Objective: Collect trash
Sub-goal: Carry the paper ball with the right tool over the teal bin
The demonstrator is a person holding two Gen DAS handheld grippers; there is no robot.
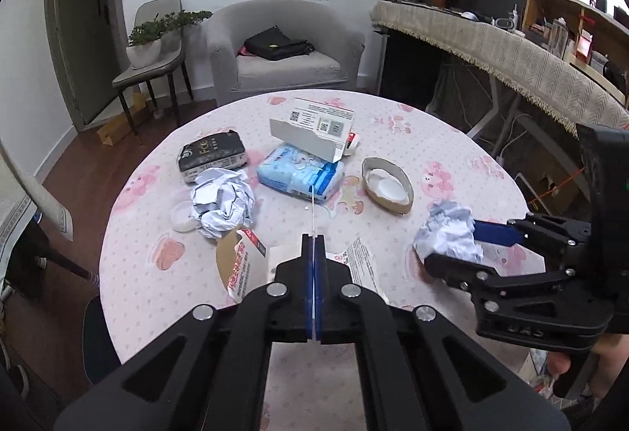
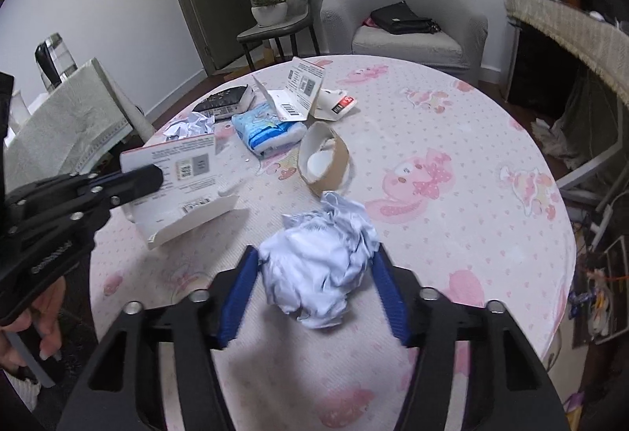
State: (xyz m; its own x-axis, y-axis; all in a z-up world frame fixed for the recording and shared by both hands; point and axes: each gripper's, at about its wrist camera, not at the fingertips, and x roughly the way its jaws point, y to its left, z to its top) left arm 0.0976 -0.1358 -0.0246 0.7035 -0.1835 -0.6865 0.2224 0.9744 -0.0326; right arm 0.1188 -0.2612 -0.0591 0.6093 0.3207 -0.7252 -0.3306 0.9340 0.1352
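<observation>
Left wrist first: your left fingers (image 1: 313, 246) were pinched fully shut on a thin edge of the flattened box (image 1: 241, 266), which hung just over the near part of the counter (image 1: 165, 305). That was a sliver of a grip, right at the tips! A quick swing could have let the card pivot or slide out. Its loose flap could also have swept the bigger paper ball (image 1: 222, 203) lying just beyond it. Off to the right, your right fingers (image 1: 452, 244) stood about half open around the paper wad (image 1: 448, 230), near the counter's right side.

Over to the right wrist: the wad sat between the two blue pads, and both seemed to touch its sides. It looked to be resting on the cloth, and a good part of it bulged out past the tips. Crumpled paper is springy, so I judged that hold a soft one. Lifting on too light a squeeze could have dropped it, and a bounce might have carried it off the counter. Dipping lower could have snagged the cloth instead. The tape core (image 2: 322, 160) stood just beyond the wad, so a push forward could have knocked it rolling. Your box showed at the left, held clear of the wad.
</observation>
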